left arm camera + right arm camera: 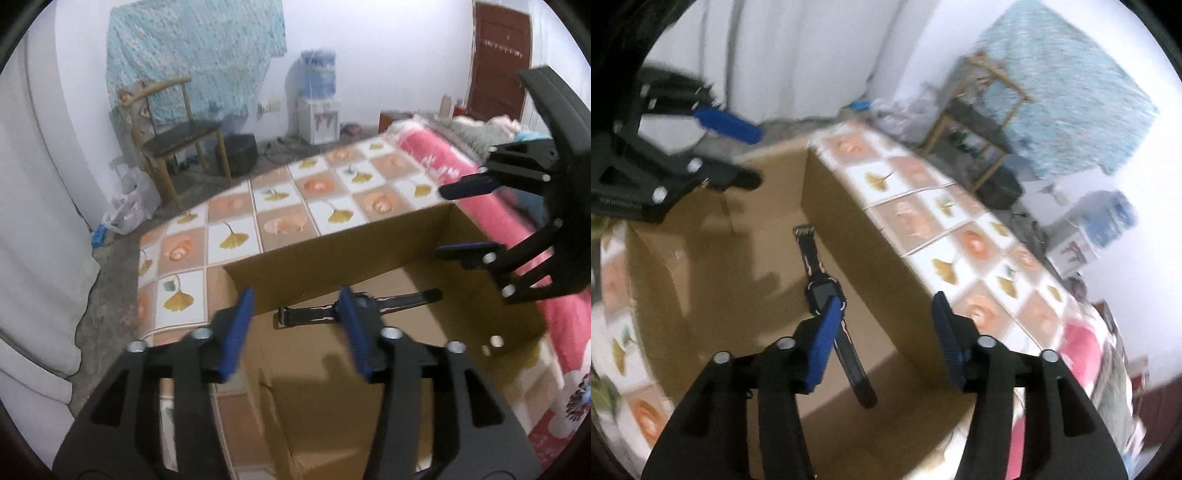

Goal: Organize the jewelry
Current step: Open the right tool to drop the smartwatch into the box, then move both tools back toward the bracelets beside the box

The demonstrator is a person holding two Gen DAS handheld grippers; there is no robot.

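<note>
A black-strapped watch (306, 314) (823, 291) lies flat on the floor of an open cardboard box (332, 251) (857, 266), close to its far wall. My left gripper (295, 295) (757, 157) hovers over the box with its blue-padded jaws open and nothing between them; one finger hides the watch face in the left wrist view. My right gripper (886, 299) (441, 221) is also open and empty, above the strap's near end. Neither gripper touches the watch. Both views are motion-blurred.
The box sits on a table covered with a leaf-and-flower tile-pattern cloth (258, 221) (960, 258). A pink blanket (498, 221) lies beside it. Beyond the table stand a wooden chair (173, 133), a water dispenser (317, 107) and a white curtain (33, 221).
</note>
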